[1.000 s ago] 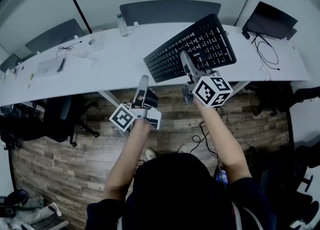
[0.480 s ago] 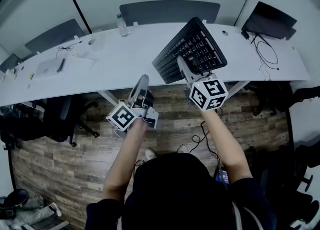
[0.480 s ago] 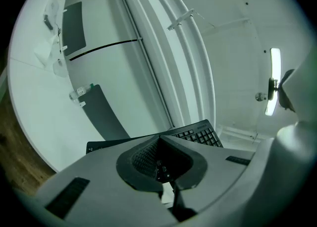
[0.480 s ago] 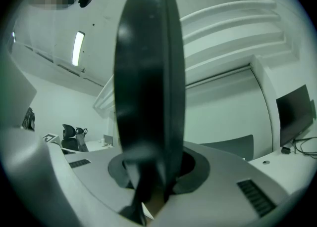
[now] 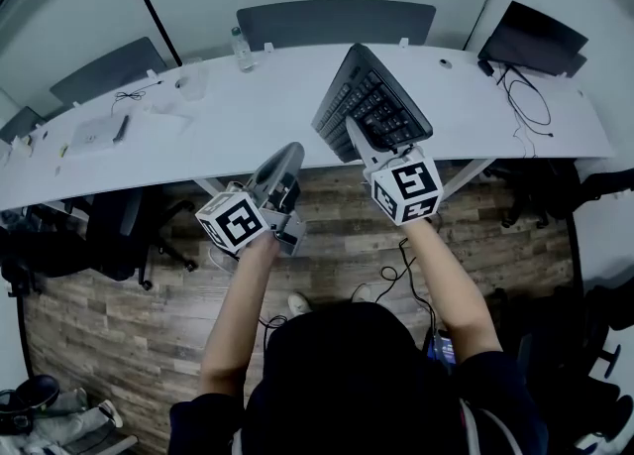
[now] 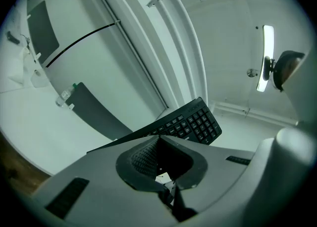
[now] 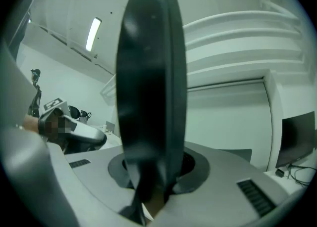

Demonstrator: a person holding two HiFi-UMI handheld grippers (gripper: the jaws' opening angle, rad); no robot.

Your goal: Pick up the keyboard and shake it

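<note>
Since a second ago the flat black plastic keyboard [image 5: 371,106] has rolled from lying nearly key-side-up to standing steeply on its long edge, and the left gripper [image 5: 289,154] has lifted and rolled a little beside it. That keyboard now hangs in the air above the long white desk [image 5: 198,126], touching nothing but the right gripper [image 5: 354,134], whose jaws are clamped on the thin near edge; the right gripper view shows the dark slab rising straight out from between them. The left gripper's jaws are pressed together with nothing in them, and it hovers near the desk's front edge, apart from the keyboard. This looks like the shaking itself, done by rolling the wrist. To do it well, the clamp probably has to stay firm, because a single pinch at one edge carries a long, wide board that will want to pivot or slide out. Short, quick rolls likely suit it better than big swings. Keeping the board over the desk and clear of the idle left gripper would limit the harm if the grip slips.
</note>
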